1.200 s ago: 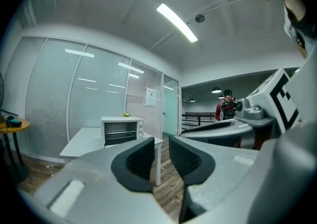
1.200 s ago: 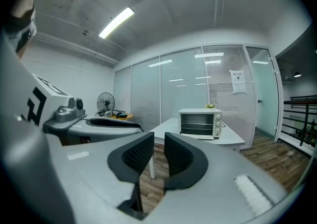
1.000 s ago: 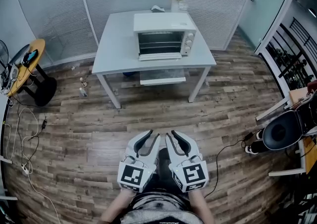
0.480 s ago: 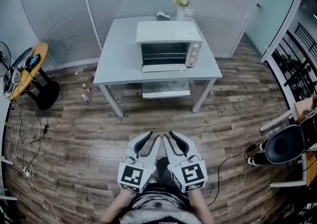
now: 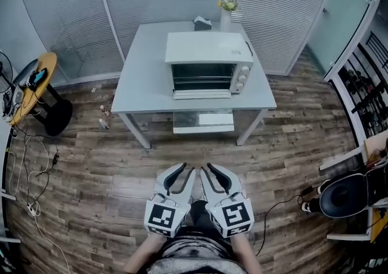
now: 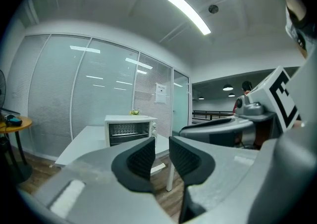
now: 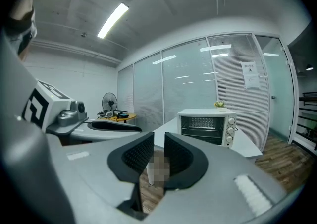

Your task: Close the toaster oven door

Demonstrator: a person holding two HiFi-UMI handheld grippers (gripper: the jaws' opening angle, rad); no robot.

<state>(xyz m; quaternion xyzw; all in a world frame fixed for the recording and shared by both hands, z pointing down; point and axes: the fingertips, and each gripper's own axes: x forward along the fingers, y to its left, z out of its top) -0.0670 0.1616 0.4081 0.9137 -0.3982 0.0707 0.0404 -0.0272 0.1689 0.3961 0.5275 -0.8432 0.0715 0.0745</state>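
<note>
A white toaster oven (image 5: 209, 63) stands on a pale grey table (image 5: 142, 79) across the room, its glass door (image 5: 202, 93) folded down and open at the table's front edge. Both grippers hang side by side close to my body, far from the oven. My left gripper (image 5: 185, 168) and my right gripper (image 5: 210, 168) each show a narrow gap between the pads, with nothing in it. The oven shows small past the left gripper (image 6: 162, 156) as the white oven (image 6: 130, 130), and past the right gripper (image 7: 158, 153) as the oven (image 7: 207, 125).
Wood floor lies between me and the table. A round yellow side table (image 5: 30, 82) with cables (image 5: 36, 163) on the floor is at the left. A dark chair (image 5: 345, 194) is at the right. A flower vase (image 5: 227, 12) stands behind the oven; a pale tray (image 5: 203, 122) sits under the table.
The table and oven have slid lower and a little rightward in the head view, appearing slightly nearer. Both grippers keep the same pose and the same jaw gap.
</note>
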